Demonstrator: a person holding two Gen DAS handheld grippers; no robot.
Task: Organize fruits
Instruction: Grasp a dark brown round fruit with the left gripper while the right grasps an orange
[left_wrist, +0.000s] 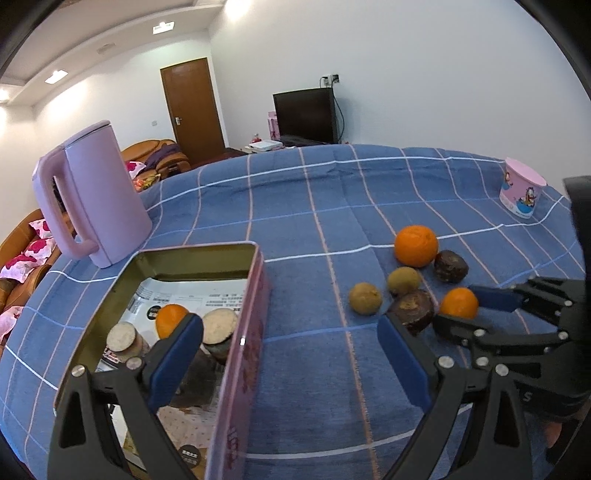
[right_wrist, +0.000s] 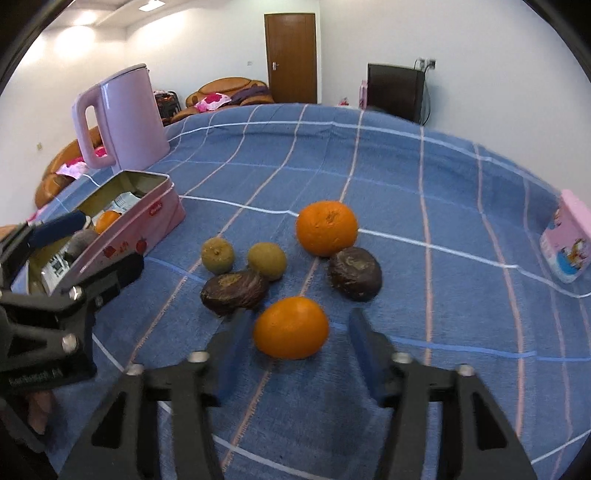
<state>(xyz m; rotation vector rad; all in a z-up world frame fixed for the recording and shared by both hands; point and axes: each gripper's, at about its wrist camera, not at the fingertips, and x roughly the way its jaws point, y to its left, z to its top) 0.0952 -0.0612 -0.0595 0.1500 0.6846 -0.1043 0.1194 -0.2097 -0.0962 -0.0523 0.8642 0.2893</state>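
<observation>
Right gripper (right_wrist: 295, 343) spread wide around small orange (right_wrist: 291, 328), fingers flanking it on both sides, not pinching. Sitting just beyond that orange: wrinkled dark fruit (right_wrist: 233, 287) to its left, second dark fruit (right_wrist: 355, 272) to its right. Behind those, two greenish-brown round fruits (right_wrist: 217, 254) (right_wrist: 266, 260), then big orange (right_wrist: 326, 228) farthest back. Left gripper (left_wrist: 291, 354) gaping open, straddling near wall of pink tin (left_wrist: 242, 354), left of the orange. Lying inside tin: another orange (left_wrist: 170, 319) and two pale-topped pieces. Standing beyond tin, pink kettle (left_wrist: 92, 195). Far right of the orange, pink cartoon cup (right_wrist: 567, 242). Blue checked cloth (right_wrist: 406, 166) covering everything underneath.
</observation>
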